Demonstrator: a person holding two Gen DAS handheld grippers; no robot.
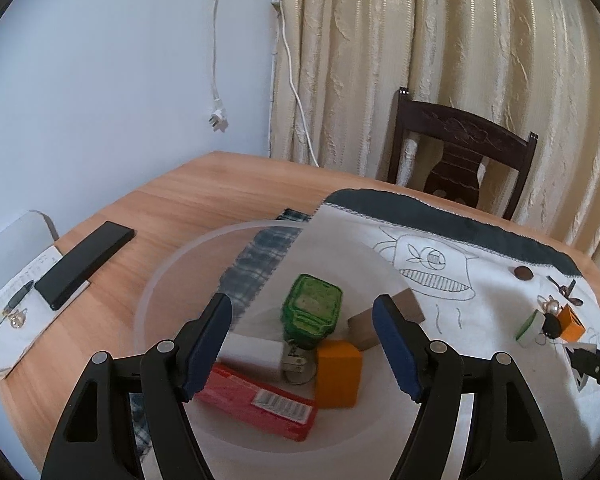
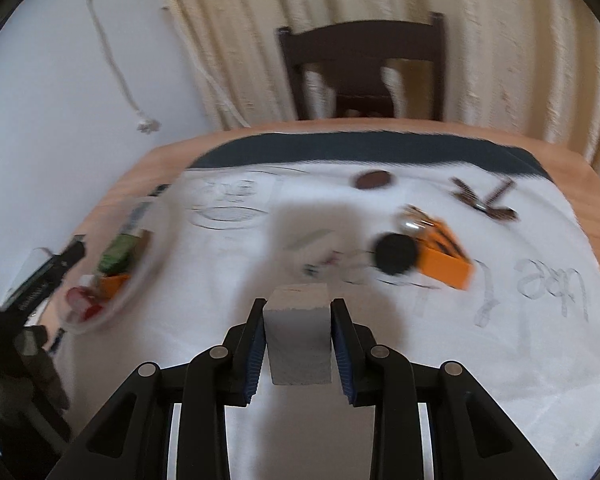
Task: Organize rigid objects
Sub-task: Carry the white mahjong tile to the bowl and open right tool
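Task judged partly done: 5 items already lie in the clear bowl (image 1: 156, 292) beneath the wide-open, empty left gripper (image 1: 302, 346), the right gripper (image 2: 298, 344) clamps a grey block (image 2: 298, 340) above the white cloth (image 2: 500, 360), and several items remain right.

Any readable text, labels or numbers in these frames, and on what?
Handwriting on the white cloth: upside down and blurred, unreadable.
Barcode label on the red box: digits too small.
Notebook writing: too small.
Green tin lid: no legible text.
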